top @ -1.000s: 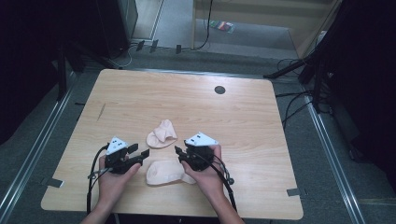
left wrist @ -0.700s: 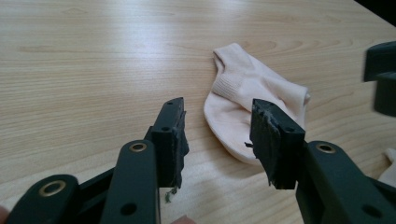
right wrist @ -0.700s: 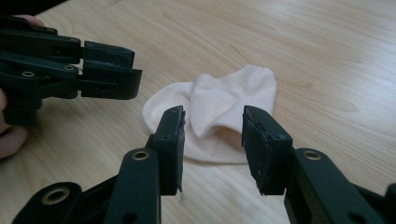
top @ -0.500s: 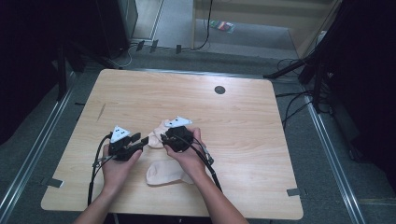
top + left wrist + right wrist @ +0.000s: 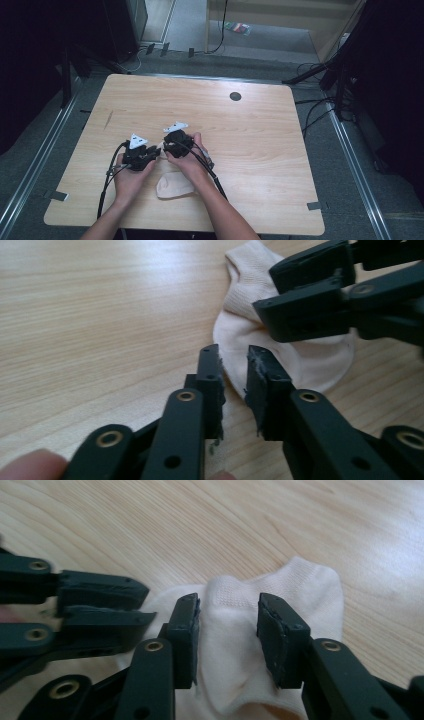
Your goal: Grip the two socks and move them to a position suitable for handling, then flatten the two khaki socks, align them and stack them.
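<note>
Socks are the business at this table: from the high view, one cream ankle sock [image 5: 174, 185] lies flat on the light wood table [image 5: 260, 150] near its front edge, just beside the person's right forearm. Both hands sit close together a little farther in, the left gripper [image 5: 141, 154] and the right gripper [image 5: 176, 141] almost touching, each with a grey three-cornered plate on top and black cables trailing back toward the person. A round dark grommet [image 5: 235, 96] sits in the tabletop near the far edge. No writing on anything here can be read from this height.

In the left gripper view, a second cream sock [image 5: 280, 340] lies on the wood, its ribbed cuff pointing away. The left gripper's [image 5: 234, 371] jaws have just been closing and now stand narrowly apart, with the sock's rounded edge at the gap; I cannot tell whether the pads press it. The right gripper's [image 5: 320, 295] black jaws come in from the right, over the sock.

In the right gripper view, the right gripper [image 5: 227, 622] straddles a raised fold of the sock [image 5: 310, 595], its jaws partly open, the cloth between the pads. The left gripper's jaws [image 5: 100, 607] lie at the left, at the sock's edge. No label or brand shows on the fabric.
</note>
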A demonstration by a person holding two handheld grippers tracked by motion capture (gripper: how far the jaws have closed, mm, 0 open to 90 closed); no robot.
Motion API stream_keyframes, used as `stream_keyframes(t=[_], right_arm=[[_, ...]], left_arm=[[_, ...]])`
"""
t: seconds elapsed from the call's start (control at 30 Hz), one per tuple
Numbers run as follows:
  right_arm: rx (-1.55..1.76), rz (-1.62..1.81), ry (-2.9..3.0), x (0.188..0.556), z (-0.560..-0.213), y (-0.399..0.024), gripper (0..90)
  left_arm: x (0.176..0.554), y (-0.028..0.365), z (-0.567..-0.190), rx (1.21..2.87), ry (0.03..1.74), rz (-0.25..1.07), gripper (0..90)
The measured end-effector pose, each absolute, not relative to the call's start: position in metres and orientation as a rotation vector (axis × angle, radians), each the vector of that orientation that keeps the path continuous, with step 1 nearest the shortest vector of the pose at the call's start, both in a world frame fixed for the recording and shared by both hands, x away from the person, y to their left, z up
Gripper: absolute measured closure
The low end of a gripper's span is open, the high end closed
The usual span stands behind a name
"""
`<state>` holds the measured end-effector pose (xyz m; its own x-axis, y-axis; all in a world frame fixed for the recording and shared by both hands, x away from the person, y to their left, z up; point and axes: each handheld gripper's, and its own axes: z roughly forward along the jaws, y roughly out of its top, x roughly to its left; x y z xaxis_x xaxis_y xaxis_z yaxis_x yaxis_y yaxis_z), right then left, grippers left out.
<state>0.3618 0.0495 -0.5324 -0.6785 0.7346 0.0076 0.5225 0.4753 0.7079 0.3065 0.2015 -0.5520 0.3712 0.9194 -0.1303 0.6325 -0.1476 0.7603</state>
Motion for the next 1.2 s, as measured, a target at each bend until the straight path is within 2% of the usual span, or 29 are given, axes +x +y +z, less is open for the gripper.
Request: stream_keyframes(t=[0.17,0.27,0.5,0.63,0.83,1.2], right_arm=[[1.047,0.972,2.414,0.361,-0.535,0.051,82.6],[1.054,0.981,2.395,0.360,-0.530,0.049,88.2],[1.147,1.081,2.331,0.359,-0.517,0.033,89.3],[1.218,1.149,2.272,0.359,-0.506,0.015,89.5],[1.346,1.210,2.188,0.364,-0.497,-0.016,89.6],[1.525,1.197,2.098,0.365,-0.513,-0.072,89.5]], left_arm=[[0.306,0.200,-0.552,1.893,1.323,0.465,88.6],[0.307,0.200,-0.552,1.888,1.322,0.461,90.0],[0.306,0.202,-0.552,1.883,1.322,0.453,90.0],[0.307,0.205,-0.553,1.872,1.322,0.419,90.0],[0.307,0.204,-0.552,1.886,1.316,0.434,90.0],[0.307,0.203,-0.552,1.893,1.314,0.450,90.0]])
